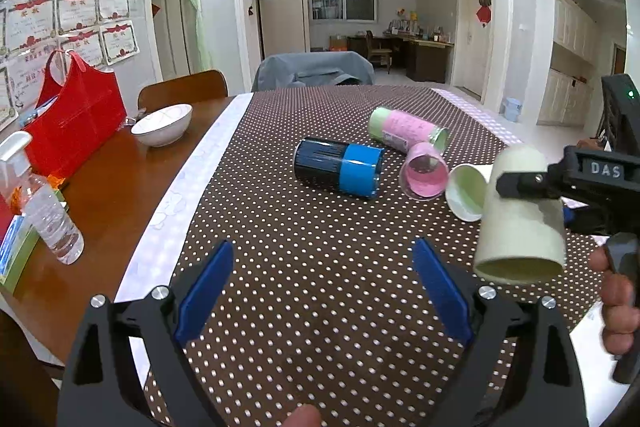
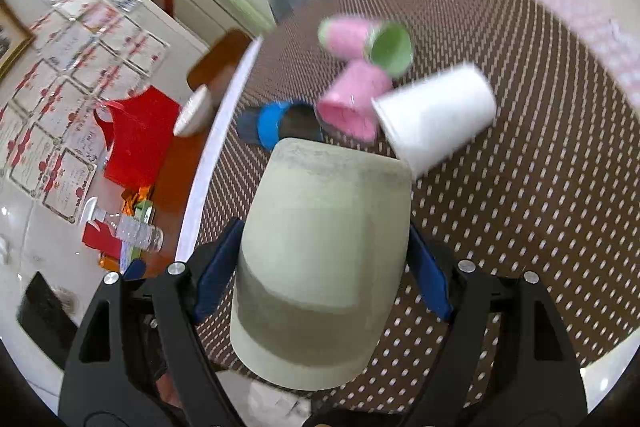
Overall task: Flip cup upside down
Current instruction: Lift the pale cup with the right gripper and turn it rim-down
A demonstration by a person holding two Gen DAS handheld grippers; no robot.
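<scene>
My right gripper [image 2: 322, 259] is shut on a pale green cup [image 2: 324, 251] and holds it above the dotted tablecloth. In the left wrist view the same cup [image 1: 520, 219] hangs mouth down at the right, with the right gripper [image 1: 528, 183] clamped on its side. My left gripper [image 1: 324, 287] is open and empty, low over the cloth in front. Other cups lie on their sides: a white cup [image 2: 436, 115], a pink cup [image 2: 352, 103], a pink and green cup [image 2: 368, 39] and a blue and black cup [image 1: 338, 169].
A brown dotted tablecloth [image 1: 300, 247] covers the table. On the bare wood at left stand a white bowl [image 1: 162, 125], a red bag [image 1: 76, 119] and a water bottle [image 1: 52, 219]. A chair back [image 1: 182, 89] stands behind the table.
</scene>
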